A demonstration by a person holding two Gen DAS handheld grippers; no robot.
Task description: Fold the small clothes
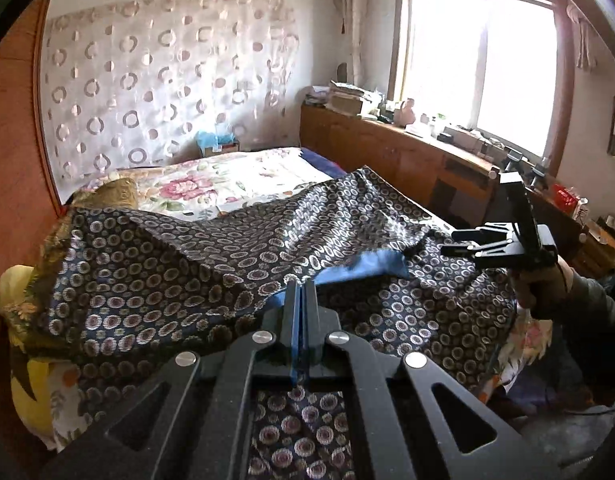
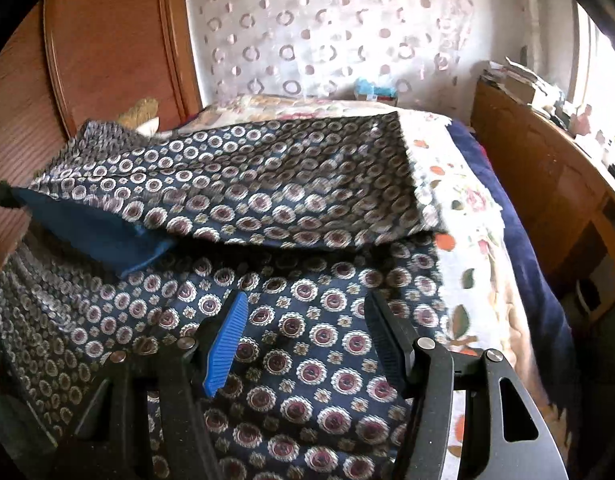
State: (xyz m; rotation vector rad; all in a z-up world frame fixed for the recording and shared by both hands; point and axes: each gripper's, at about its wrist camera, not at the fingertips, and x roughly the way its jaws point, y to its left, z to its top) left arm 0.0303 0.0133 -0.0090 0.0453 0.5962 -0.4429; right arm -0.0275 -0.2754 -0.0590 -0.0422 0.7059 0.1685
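1. Your left tool (image 1: 302, 292) had its jaws pressed together on the blue-lined edge of the patterned garment (image 1: 211, 264), pinching a fold of it just ahead of the fingertips.

2. Your right tool (image 2: 305, 312) stood wide open with nothing between its ribbed pads (image 2: 227, 332), poised just above the lower layer of the garment (image 2: 307, 352). In the left view it (image 1: 463, 242) sat off at the cloth's right edge, apart from the fabric there.

3. The garment lay spread on the bed (image 1: 243, 176), with its upper part raised and carried over the lower part, and the blue lining (image 2: 95, 228) turned out at the lifted corner. You looked to be midway through the first fold, with one side held and the other free.

4. The next move probably called for the right tool to take the matching edge, so both corners could travel together and land square. With only one side held, the fold risked going down skewed.

5. The far hem (image 2: 407, 160) of the lifted layer ended short of the floral bedspread (image 2: 463, 216), so the bed offered room beyond and to the right. The wooden wardrobe (image 2: 107, 48) stood close on the left, and the wooden cabinet (image 2: 547, 184) ran along the right beyond the bed's edge.
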